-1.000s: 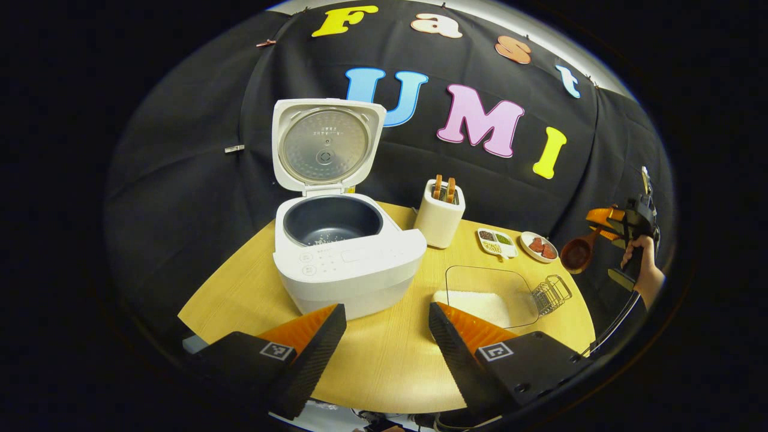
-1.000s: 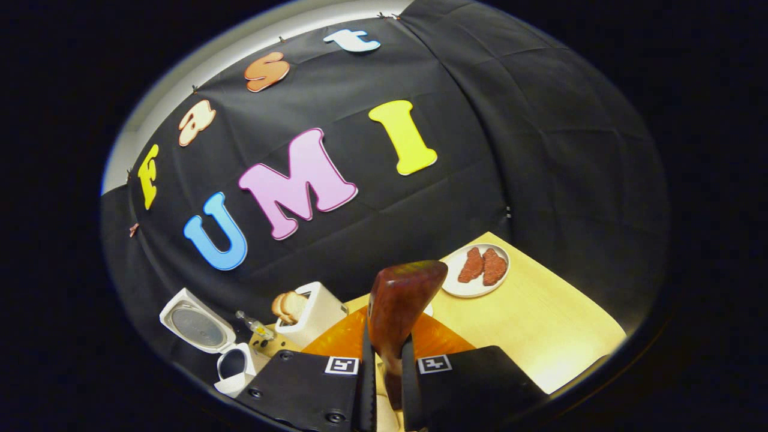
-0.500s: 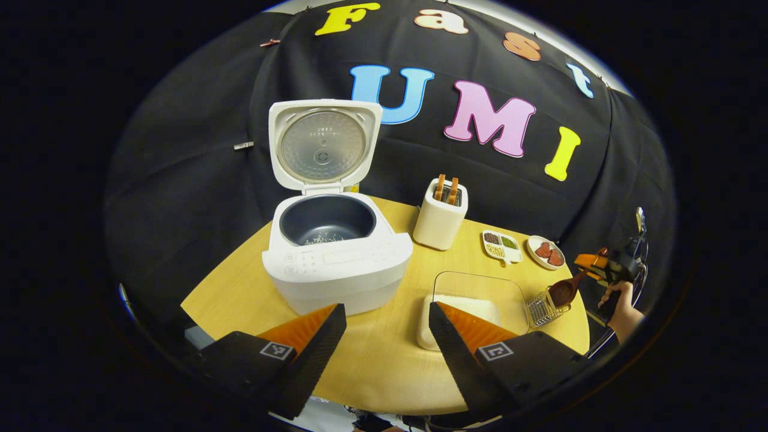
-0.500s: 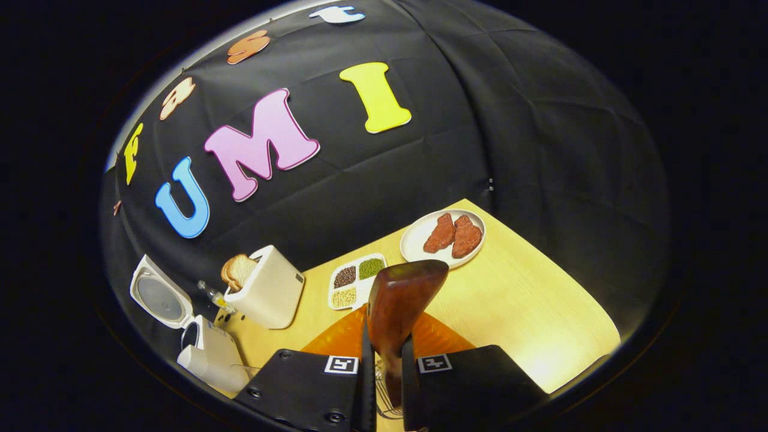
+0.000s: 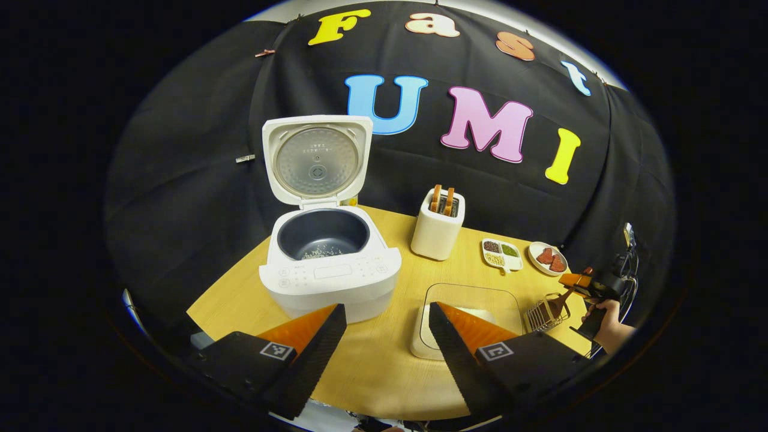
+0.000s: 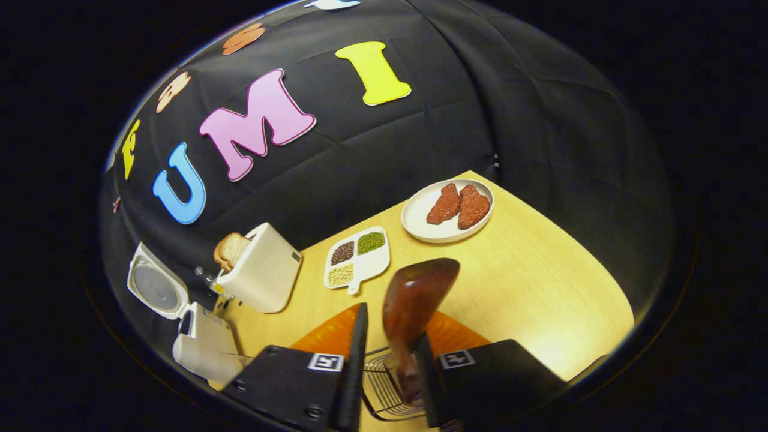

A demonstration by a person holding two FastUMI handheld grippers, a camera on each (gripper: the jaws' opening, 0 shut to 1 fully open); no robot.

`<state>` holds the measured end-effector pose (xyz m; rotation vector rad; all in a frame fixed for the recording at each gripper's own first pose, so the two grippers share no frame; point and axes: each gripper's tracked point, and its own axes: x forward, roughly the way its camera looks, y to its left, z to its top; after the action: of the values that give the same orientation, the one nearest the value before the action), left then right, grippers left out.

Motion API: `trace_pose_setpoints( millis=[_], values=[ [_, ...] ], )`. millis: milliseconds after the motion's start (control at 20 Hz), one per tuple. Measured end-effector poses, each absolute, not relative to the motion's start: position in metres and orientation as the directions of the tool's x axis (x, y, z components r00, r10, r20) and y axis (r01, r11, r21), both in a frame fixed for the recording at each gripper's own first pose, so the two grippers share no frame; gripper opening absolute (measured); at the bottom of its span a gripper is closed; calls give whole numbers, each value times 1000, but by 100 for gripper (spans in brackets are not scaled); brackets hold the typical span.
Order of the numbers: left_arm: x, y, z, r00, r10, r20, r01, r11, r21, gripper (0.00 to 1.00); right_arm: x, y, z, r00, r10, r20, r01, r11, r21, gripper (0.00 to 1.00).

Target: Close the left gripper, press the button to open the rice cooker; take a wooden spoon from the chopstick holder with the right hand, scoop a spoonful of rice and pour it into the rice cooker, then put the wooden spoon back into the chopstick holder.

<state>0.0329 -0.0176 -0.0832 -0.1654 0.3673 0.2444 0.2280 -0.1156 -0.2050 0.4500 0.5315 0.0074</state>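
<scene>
In the left gripper view we see the rice cooker (image 5: 329, 264) at 11 o'clock on the table (image 5: 384, 360), lid raised upright and a few grains in the dark pot. The clear rice container (image 5: 465, 312) sits at 1 o'clock, just beyond the left tongs (image 5: 384, 327), which stand wide apart and hold nothing. At 3 o'clock, the right tongs (image 5: 585, 287) and a hand (image 5: 609, 321) hover over the wire chopstick holder (image 5: 543, 312).

The right gripper view adds the close detail: the right tongs (image 6: 389, 336) stand narrowly parted around the wooden spoon (image 6: 414, 306). The spoon rests against the right finger; a gap shows on the left. Its handle reaches down into the chopstick holder (image 6: 384, 384) at 6 o'clock; its bowl points to 12 o'clock.
</scene>
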Motion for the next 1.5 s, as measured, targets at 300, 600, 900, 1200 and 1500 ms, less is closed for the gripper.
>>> trace_pose_setpoints(
  millis=[300,600,900,1200,1500],
  values=[
    [41,15,-48,917,265,-298,-293,955,-53,96,199,-129,-178,898,84,-431,67,944,324,98],
    [63,54,41,941,316,-123,-317,948,8,96,157,-134,-126,937,43,-348,5,991,135,99],
    [91,89,135,946,323,4,-323,946,9,95,115,-103,-69,962,78,-262,-72,997,31,98],
    [131,132,214,943,324,74,-320,946,-57,95,86,-67,-28,973,105,-206,-97,994,46,98],
    [197,195,231,941,337,27,-331,936,-122,95,66,-40,1,983,106,-153,-100,994,51,98]
  ],
)
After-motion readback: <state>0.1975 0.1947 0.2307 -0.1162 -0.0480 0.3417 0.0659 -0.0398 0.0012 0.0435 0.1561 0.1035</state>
